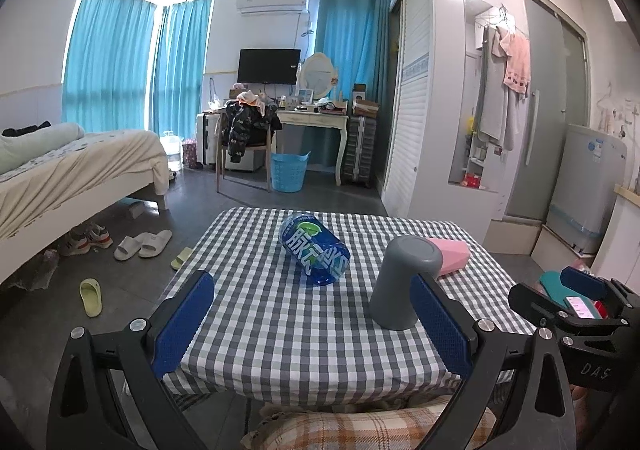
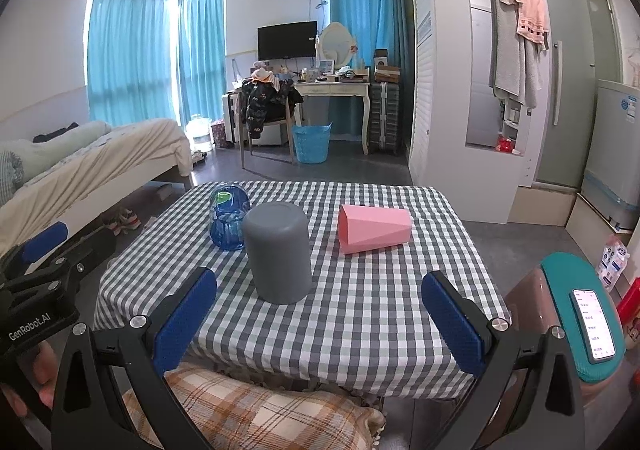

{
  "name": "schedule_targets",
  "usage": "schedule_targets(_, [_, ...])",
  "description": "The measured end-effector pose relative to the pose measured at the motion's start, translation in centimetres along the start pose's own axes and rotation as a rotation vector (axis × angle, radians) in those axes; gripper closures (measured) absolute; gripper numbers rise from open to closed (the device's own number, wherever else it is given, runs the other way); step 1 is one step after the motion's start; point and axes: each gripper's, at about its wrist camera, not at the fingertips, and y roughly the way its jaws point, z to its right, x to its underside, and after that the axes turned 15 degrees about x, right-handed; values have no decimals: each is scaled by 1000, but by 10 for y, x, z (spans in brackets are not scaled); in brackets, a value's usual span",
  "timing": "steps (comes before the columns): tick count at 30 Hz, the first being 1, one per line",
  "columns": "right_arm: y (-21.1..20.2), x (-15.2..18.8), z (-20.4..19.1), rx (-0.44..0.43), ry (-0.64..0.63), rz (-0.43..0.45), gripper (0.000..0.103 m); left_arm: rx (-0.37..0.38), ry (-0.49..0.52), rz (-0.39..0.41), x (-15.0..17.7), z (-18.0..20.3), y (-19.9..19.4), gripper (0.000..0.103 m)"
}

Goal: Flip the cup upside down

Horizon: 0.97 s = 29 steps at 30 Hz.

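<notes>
A grey cup stands upside down, closed bottom up, on the checkered table. A pink faceted cup lies on its side behind it to the right. A blue transparent cup lies on its side to the left. My left gripper is open and empty over the table's near edge, its right finger just beside the grey cup. My right gripper is open and empty, in front of the grey cup.
A plaid cushion sits below the table's near edge. A teal stool with a phone stands at the right. A bed is at the left, with slippers on the floor. A desk, chair and blue basket stand at the back.
</notes>
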Motion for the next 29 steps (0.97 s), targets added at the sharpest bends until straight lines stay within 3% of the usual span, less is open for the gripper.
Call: schedule_targets(29, [3, 5, -4, -11, -5, -18, 0, 4, -11, -9, 1, -1, 1, 2])
